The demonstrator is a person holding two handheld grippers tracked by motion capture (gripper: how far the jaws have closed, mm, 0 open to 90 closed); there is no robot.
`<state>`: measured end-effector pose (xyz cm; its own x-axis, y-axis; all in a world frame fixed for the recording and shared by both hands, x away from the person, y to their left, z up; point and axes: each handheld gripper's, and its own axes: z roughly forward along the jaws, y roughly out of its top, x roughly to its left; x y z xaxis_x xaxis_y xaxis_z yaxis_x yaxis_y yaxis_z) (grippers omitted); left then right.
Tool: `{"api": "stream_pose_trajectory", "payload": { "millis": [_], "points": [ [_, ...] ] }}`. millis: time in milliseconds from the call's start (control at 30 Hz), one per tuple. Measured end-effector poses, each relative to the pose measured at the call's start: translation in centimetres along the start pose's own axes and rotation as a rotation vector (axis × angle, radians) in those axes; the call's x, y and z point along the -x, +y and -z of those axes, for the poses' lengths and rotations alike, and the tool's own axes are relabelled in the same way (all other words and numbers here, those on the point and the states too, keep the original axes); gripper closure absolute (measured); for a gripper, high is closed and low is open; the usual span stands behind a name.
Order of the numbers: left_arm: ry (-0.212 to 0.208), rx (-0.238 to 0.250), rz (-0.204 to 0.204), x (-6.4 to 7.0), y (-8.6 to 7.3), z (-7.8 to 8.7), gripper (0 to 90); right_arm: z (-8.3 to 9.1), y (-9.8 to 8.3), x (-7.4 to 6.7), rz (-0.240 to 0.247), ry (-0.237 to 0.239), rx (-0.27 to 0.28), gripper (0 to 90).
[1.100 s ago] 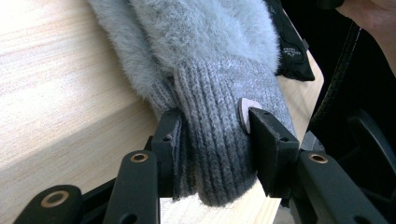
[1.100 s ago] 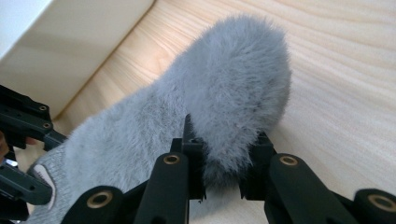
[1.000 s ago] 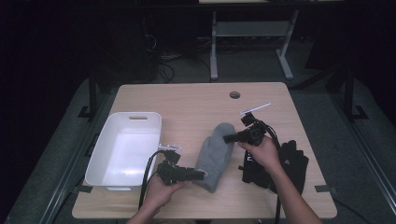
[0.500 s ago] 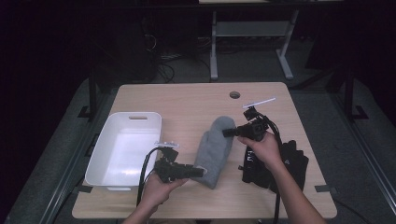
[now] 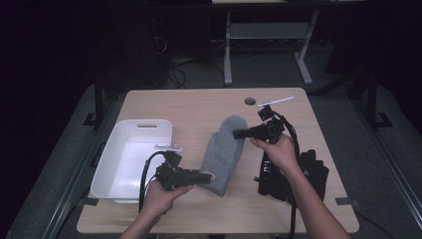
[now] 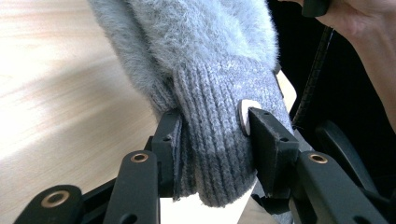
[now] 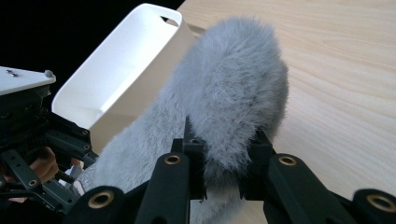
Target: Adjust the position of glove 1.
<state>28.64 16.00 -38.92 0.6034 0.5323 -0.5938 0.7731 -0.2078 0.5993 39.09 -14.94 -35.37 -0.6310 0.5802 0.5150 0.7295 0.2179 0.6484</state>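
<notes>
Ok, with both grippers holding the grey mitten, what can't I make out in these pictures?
- Dark items by the right forearm, high view: too dark to tell what they are.
- White tray floor, high view: partly hidden by the left gripper.
- Grey mitten tip, left gripper view: cut off by the top edge.
- Mitten cuff, right gripper view: hidden behind the right gripper.

Black hand-held gripper (image 6: pixel 212 140) each hand: brass-ringed jaw pivots, small screws, trailing black cable, bare forearms.
</notes>
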Motion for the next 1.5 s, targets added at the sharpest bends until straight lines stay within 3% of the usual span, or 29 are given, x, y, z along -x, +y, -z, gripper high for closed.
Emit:
{"api": "stream_pose_trajectory", "payload": {
  "millis": [367, 700, 1067, 1500],
  "points": [
    [0.015, 0.032, -0.009, 0.1, 0.7, 2.7, 57.2, -0.6, 2.1, -1.5, -0.011, 0.049, 0.020, 76.2],
    [0.035, 0.063, -0.025, -0.2, 0.9, 5.4, 57.1, -1.7, 4.2, -3.3, 0.009, 0.083, 0.029, 76.2],
    [0.066, 0.103, -0.021, -0.8, 0.8, 8.8, 57.1, -3.8, 6.5, -5.5, 0.035, 0.113, 0.016, 76.1],
    [0.088, 0.131, -0.003, -1.6, 0.4, 11.4, 57.0, -6.2, 8.8, -7.6, 0.066, 0.141, -0.003, 76.1]
  ]
}}
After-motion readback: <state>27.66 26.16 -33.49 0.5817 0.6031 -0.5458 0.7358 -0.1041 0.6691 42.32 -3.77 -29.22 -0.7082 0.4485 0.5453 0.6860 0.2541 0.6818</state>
